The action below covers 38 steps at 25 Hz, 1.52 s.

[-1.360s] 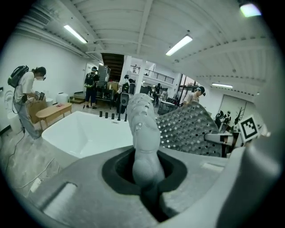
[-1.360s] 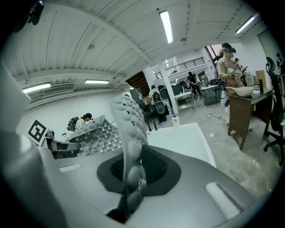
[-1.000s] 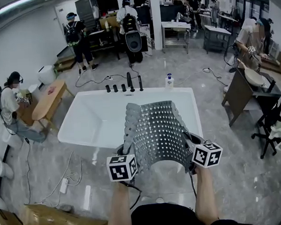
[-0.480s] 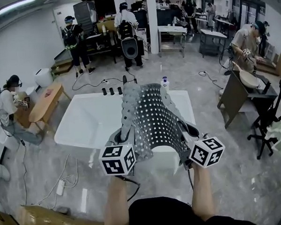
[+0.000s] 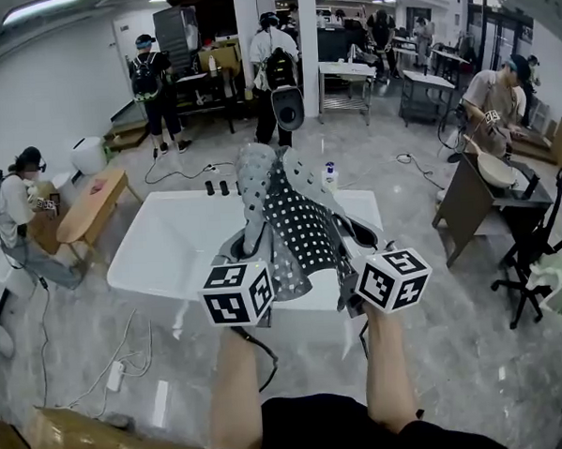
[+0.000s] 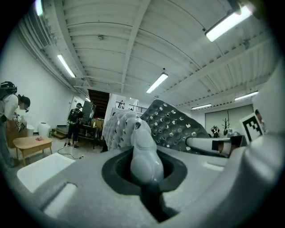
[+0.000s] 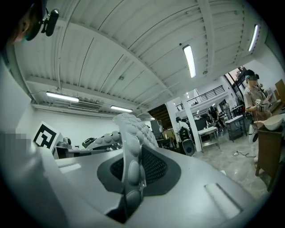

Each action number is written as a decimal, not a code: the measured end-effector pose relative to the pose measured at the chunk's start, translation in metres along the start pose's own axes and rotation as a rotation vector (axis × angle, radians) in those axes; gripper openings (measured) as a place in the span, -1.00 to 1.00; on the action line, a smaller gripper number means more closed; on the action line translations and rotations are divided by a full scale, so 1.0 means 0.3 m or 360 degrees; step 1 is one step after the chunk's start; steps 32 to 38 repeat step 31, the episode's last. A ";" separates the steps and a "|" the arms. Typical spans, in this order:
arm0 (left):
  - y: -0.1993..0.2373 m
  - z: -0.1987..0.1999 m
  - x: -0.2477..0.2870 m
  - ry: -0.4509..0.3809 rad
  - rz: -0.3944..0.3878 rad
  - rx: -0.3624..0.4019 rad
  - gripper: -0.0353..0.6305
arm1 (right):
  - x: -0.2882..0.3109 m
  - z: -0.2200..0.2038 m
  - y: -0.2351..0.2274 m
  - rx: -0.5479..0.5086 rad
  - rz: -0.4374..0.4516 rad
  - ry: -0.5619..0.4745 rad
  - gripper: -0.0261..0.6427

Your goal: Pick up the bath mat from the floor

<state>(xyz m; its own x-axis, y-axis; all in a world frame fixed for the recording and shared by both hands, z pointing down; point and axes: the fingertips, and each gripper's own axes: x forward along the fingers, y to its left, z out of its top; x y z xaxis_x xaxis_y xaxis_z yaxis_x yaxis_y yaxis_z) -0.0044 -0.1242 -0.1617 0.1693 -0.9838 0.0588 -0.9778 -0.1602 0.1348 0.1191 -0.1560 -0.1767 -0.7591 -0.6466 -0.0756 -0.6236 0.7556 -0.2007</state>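
— Checking the near end first: left gripper and right gripper, both biting?
— Yes. Each one's jaws are pinched tight on a side edge of the grey perforated rubber bath mat. It arches up between them, off the grey marble floor, in front of the white rectangular bathtub.
— Step?
— Pick-up looks basically done. Next just needs both grips kept firm and the mat clear of the tub rim.
— Blind spots?
— The mat's far end curls away and it hides the tub's taps.
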 end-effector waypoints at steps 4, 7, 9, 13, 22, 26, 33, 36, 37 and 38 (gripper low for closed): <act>0.004 0.075 -0.009 -0.0065 0.0033 0.0037 -0.81 | 0.023 0.060 0.006 -0.0003 -0.0011 -0.0064 -0.86; -0.017 0.112 -0.027 -0.0104 0.0026 0.0057 -0.80 | 0.006 0.073 0.018 0.0024 0.0024 -0.0095 -0.86; -0.030 0.126 -0.042 -0.0120 0.0010 0.0072 -0.80 | -0.005 0.074 0.026 0.0022 0.0022 -0.0104 -0.86; -0.031 0.140 -0.072 -0.0139 -0.0005 0.0090 -0.80 | -0.014 0.081 0.053 -0.0017 0.0007 -0.0116 -0.86; -0.083 0.121 -0.081 -0.0133 -0.0032 0.0097 -0.80 | -0.066 0.083 0.041 -0.0051 -0.0025 -0.0129 -0.86; -0.096 0.110 -0.090 -0.0127 -0.0046 0.0091 -0.80 | -0.084 0.080 0.040 -0.0048 -0.0035 -0.0133 -0.85; -0.110 0.109 -0.108 -0.0127 -0.0060 0.0078 -0.80 | -0.107 0.077 0.050 -0.0060 -0.0039 -0.0132 -0.85; -0.110 0.109 -0.108 -0.0127 -0.0060 0.0078 -0.80 | -0.107 0.077 0.050 -0.0060 -0.0039 -0.0132 -0.85; -0.110 0.109 -0.108 -0.0127 -0.0060 0.0078 -0.80 | -0.107 0.077 0.050 -0.0060 -0.0039 -0.0132 -0.85; -0.110 0.109 -0.108 -0.0127 -0.0060 0.0078 -0.80 | -0.107 0.077 0.050 -0.0060 -0.0039 -0.0132 -0.85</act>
